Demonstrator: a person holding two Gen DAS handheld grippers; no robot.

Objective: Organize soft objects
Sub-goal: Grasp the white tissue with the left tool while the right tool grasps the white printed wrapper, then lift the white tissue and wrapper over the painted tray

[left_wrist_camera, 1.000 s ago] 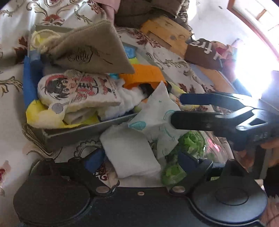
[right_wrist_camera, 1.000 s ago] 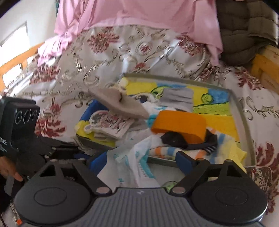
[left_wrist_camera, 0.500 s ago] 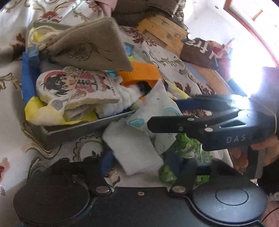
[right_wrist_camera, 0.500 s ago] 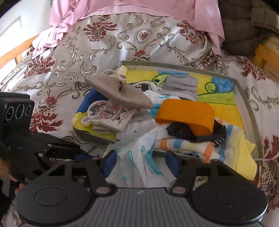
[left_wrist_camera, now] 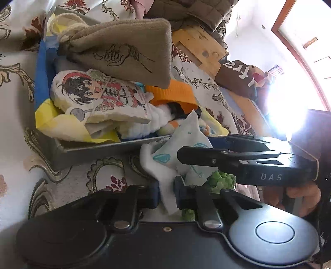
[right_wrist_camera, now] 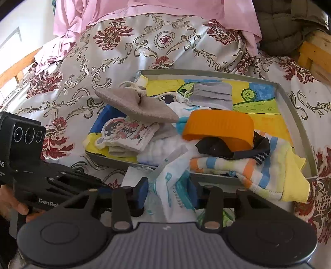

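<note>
A white cloth with teal prints (left_wrist_camera: 186,149) (right_wrist_camera: 173,186) lies just in front of the grey tray (left_wrist_camera: 99,147) (right_wrist_camera: 293,107). My left gripper (left_wrist_camera: 166,191) is shut on the cloth's white edge. My right gripper (right_wrist_camera: 168,189) is shut on its printed part; it also shows in the left wrist view (left_wrist_camera: 227,157). The tray holds a tan drawstring pouch (left_wrist_camera: 128,53) (right_wrist_camera: 134,103), a cartoon-print cloth (left_wrist_camera: 99,93) (right_wrist_camera: 128,132), an orange band (left_wrist_camera: 173,95) (right_wrist_camera: 219,126), a striped towel (right_wrist_camera: 258,171) and a grey folded cloth (right_wrist_camera: 213,93).
The tray sits on a floral bedspread (right_wrist_camera: 124,51). A green patterned item (left_wrist_camera: 221,182) lies under the held cloth. Pink fabric (right_wrist_camera: 144,8) and a dark quilted blanket (right_wrist_camera: 289,24) lie behind. A wooden frame (left_wrist_camera: 198,45) and a brown cushion (left_wrist_camera: 238,78) stand to the right.
Both grippers went from open to shut on the white printed cloth. The right gripper moved in closer over it, and the cloth now bunches up between the two.
</note>
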